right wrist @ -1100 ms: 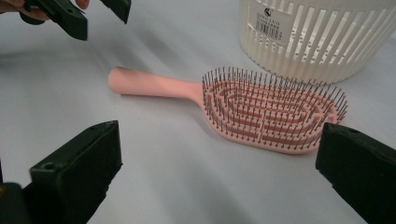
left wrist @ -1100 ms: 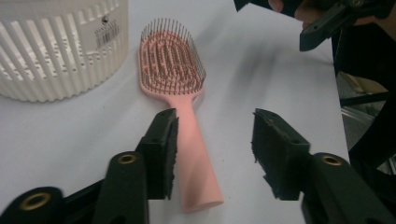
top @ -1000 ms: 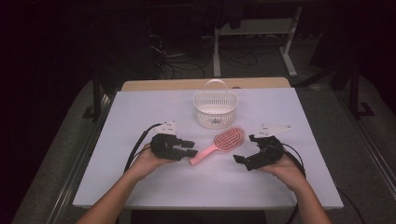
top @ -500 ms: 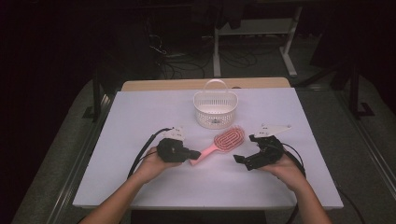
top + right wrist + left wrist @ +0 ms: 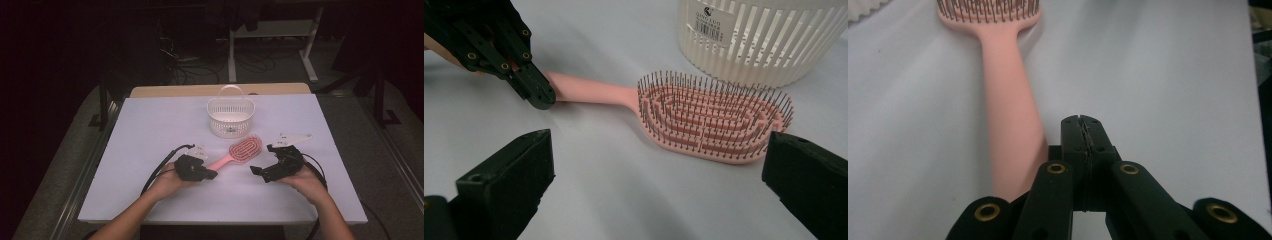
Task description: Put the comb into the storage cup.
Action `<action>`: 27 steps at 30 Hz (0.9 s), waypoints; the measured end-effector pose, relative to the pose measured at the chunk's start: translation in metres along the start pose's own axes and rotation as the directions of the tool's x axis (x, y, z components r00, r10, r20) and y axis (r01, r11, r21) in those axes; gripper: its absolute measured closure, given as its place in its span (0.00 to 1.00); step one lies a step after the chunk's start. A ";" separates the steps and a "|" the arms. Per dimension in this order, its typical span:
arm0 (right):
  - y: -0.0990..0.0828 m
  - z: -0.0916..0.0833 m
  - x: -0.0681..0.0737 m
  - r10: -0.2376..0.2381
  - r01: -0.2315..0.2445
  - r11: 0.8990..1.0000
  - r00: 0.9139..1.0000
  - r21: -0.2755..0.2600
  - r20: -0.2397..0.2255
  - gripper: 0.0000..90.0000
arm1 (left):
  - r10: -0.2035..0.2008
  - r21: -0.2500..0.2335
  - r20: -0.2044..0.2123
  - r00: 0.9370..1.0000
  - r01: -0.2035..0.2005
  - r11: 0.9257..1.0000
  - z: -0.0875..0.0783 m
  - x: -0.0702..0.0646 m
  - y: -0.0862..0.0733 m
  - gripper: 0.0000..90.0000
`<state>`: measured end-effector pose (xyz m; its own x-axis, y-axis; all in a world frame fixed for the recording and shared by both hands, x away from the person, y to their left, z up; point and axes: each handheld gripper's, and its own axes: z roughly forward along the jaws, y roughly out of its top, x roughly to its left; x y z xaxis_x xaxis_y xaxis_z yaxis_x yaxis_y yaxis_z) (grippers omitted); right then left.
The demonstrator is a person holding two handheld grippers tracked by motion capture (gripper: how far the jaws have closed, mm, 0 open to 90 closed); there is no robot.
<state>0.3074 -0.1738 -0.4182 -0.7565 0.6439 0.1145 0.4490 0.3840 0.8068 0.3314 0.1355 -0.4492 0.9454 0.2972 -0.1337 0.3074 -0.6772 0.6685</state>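
A pink hairbrush (image 5: pixel 241 151) lies bristles up on the white table, its handle pointing toward my left gripper (image 5: pixel 212 175). In the left gripper view the jaws (image 5: pixel 1082 120) are pressed together with nothing between them, and the brush handle (image 5: pixel 1010 110) lies just to their left. My right gripper (image 5: pixel 255 171) sits right of the brush, tips aimed at it. In the right gripper view it (image 5: pixel 656 155) stands wide open, with the brush head (image 5: pixel 711 117) ahead between the jaws and the left gripper (image 5: pixel 541 97) touching or almost touching the handle's end.
A white slotted basket (image 5: pixel 231 116) with a handle stands just behind the brush head, close to it (image 5: pixel 764 40). The table (image 5: pixel 150 125) has free room on the left and right. Cables trail from both grippers toward the near edge.
My left gripper has slid a little to the right and nearer, up to the end of the brush handle. The right gripper, brush and basket have stayed put.
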 end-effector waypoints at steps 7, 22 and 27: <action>0.000 0.000 0.000 0.002 -0.002 1.000 1.000 0.001 0.000 0.00 | 0.001 0.003 -0.003 1.000 -0.001 1.000 0.000 0.000 -0.001 1.00; 0.000 0.000 0.001 0.002 -0.002 1.000 1.000 0.002 -0.002 0.00 | -0.014 0.011 -0.077 0.997 0.015 1.000 -0.009 0.014 -0.005 1.00; 0.000 0.000 0.001 0.003 -0.003 1.000 1.000 0.002 -0.001 0.00 | -0.032 0.007 -0.098 0.995 0.033 0.999 -0.013 0.021 -0.009 1.00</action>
<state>0.3072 -0.1732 -0.4183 -0.7556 0.6444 0.1175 0.4523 0.3836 0.8051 0.3472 0.1563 -0.4483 0.9200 0.3830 -0.0828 0.3390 -0.6722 0.6582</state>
